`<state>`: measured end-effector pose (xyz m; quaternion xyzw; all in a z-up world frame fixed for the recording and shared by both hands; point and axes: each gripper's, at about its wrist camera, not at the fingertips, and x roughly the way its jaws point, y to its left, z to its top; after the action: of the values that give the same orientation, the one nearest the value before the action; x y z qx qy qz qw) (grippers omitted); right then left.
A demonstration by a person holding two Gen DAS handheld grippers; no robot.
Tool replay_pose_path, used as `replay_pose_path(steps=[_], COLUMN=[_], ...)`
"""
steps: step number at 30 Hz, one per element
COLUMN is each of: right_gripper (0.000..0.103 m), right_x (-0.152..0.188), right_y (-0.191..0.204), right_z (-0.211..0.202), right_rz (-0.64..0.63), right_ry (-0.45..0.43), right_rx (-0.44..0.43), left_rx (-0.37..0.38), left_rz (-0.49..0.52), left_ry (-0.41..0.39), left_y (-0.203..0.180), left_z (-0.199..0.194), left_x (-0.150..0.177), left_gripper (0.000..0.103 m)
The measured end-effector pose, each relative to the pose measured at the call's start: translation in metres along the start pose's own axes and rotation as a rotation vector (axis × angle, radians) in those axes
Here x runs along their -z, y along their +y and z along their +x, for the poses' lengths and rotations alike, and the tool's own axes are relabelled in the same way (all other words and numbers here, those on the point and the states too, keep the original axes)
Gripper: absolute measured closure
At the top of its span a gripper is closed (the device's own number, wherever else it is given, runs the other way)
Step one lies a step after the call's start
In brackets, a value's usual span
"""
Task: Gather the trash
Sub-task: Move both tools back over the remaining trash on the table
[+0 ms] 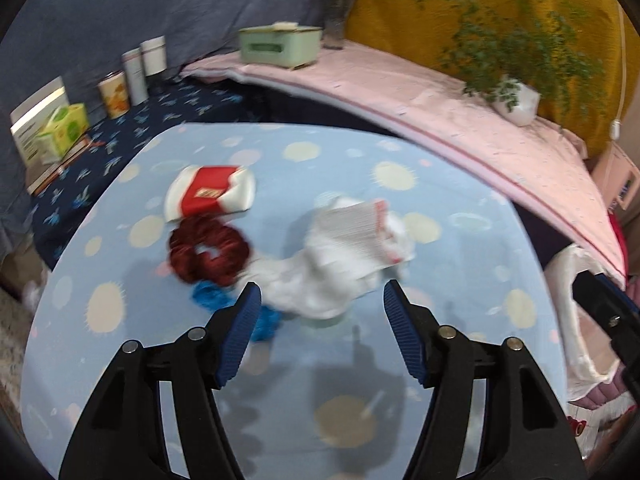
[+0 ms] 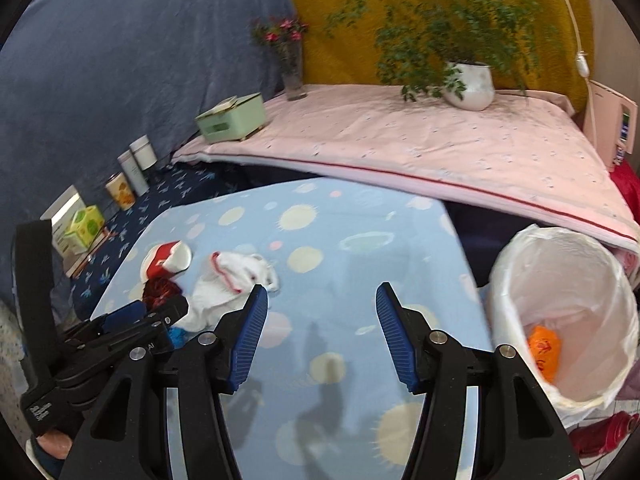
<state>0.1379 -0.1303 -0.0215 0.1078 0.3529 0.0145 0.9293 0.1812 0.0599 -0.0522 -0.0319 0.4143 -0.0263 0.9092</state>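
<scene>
A crumpled white wrapper with red edging (image 1: 344,252) lies on the light blue spotted table (image 1: 460,184). My left gripper (image 1: 320,300) is open just in front of it, with its jaws on either side of the near end. A flattened red and white cup (image 1: 210,196), a dark red scrunchie (image 1: 208,254) and a blue scrunchie (image 1: 212,298) lie to the left. My right gripper (image 2: 320,300) is open and empty over the bare table. The wrapper (image 2: 228,280), cup (image 2: 166,260) and left gripper (image 2: 132,320) show at its left. A white-lined bin (image 2: 568,304) at the right holds an orange wrapper (image 2: 544,352).
A pink quilted surface (image 2: 420,140) behind the table carries a green box (image 2: 232,118), a flower vase (image 2: 292,68) and a potted plant (image 2: 470,84). Cans (image 2: 120,190) and a tissue box (image 2: 84,226) line the dark blue strip at the left. A red bottle (image 2: 604,434) lies below the bin.
</scene>
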Motion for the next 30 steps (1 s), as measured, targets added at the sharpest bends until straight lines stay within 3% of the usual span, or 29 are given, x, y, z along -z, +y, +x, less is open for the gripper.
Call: replay_pose_path(steps=[5,9,12,21,24,30], right_gripper=[0.048,0.048,0.048,0.048,0.054,0.084], right_x=[0.008,0.013,0.016,0.018,0.019,0.023], right_y=[0.032,0.056,0.072,0.105,0.112,0.114], right_z=[0.020,0.037,0.049,0.089,0.102,0.122], right_rz=[-0.032,-0.059,-0.079,-0.113,-0.126,-0.135], right_ry=[0.041,0.072,0.094,0.147,0.167,0.213], right_rx=[-0.031,-0.053,-0.066,-0.093,-0.093,-0.093], left_rx=[-0.054,-0.034,-0.027,-0.010,-0.004,0.036], left_rz=[-0.032,-0.061,-0.072,-0.138,-0.144,-0.151], left_ry=[0.040,0.071,0.080,0.095,0.097,0.110], left_y=[0.034,0.054,0.063,0.095,0.099,0.099], left_z=[0.014,0.026,0.030,0.035,0.036,0.042], left_x=[0.013,0.021,0.025,0.031,0.033,0.033], left_gripper=[0.042,0.042,0.036,0.035,0.035,0.034])
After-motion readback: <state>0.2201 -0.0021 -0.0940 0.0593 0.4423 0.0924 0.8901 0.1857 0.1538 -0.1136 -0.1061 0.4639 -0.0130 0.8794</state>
